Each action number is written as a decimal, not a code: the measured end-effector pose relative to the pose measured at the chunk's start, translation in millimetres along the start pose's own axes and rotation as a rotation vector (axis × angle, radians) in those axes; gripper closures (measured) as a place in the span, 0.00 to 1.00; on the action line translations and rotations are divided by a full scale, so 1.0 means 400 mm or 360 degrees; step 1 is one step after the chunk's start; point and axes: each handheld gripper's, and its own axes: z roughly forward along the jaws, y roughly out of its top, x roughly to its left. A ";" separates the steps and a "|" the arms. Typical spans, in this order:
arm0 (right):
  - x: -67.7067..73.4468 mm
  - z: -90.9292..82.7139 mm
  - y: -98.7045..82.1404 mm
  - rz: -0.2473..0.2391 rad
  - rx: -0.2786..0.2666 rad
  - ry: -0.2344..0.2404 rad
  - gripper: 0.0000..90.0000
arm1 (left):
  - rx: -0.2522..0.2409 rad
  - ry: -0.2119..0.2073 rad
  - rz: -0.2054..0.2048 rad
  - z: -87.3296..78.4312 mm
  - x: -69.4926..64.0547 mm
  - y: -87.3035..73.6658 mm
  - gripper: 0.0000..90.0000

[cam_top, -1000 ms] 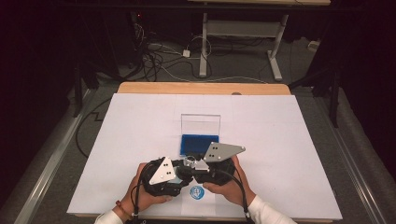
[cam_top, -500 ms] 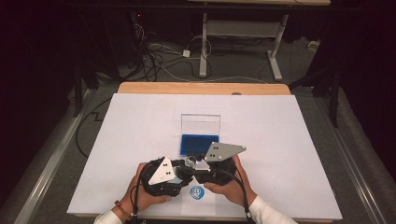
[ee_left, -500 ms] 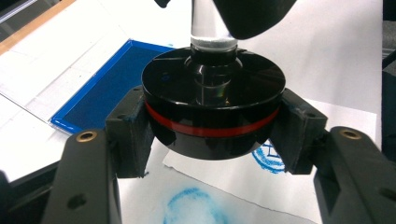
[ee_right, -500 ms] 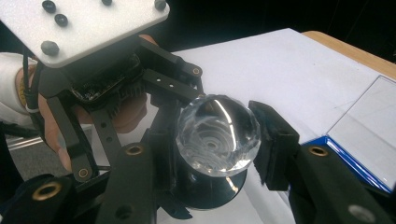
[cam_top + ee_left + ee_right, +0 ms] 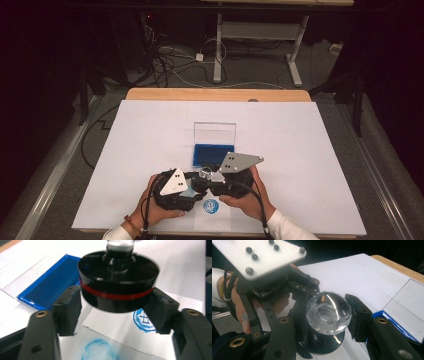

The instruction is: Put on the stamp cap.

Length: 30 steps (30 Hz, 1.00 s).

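Left gripper [image 5: 115, 312] jaws just opening off round black stamp with red band [image 5: 117, 287], hovering over blue-printed paper [image 5: 130, 332]; I'm keeping right gripper [image 5: 327, 315] clamping its clear knob [image 5: 327, 312], lifting straight to avoid smudging

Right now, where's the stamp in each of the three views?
High view: stamp low centre, between both grippers.
Left gripper view: black base upper centre, between the jaws.
Right gripper view: clear knob centre, clamped by the jaws.
Shared landmark: blue ink pad.
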 end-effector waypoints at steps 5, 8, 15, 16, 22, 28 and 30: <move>-0.002 -0.002 0.000 -0.0006 0.0006 -0.0011 0.63 | 0.0036 0.0012 0.0008 0.010 -0.004 -0.004 0.29; -0.003 -0.004 0.001 -0.0009 0.0006 -0.0014 0.63 | 0.0059 0.0048 0.0018 0.015 -0.003 -0.008 0.25; -0.008 -0.018 0.002 -0.0025 0.0008 -0.0043 0.63 | 0.0074 0.0082 0.0031 0.015 0.005 -0.019 0.20; -0.010 -0.021 0.003 -0.0028 0.0010 -0.0047 0.63 | 0.0076 0.0083 0.0032 0.015 0.006 -0.019 0.19; -0.020 -0.042 0.003 -0.0046 0.0017 -0.0091 0.63 | 0.0076 0.0117 0.0063 0.008 0.009 -0.021 0.18; -0.030 -0.069 0.004 -0.0064 0.0016 -0.0134 0.63 | 0.0099 0.0190 0.0097 -0.008 0.016 -0.023 0.18; -0.033 -0.076 0.005 -0.0069 0.0015 -0.0146 0.63 | 0.0090 0.0202 0.0098 -0.018 0.021 -0.025 0.18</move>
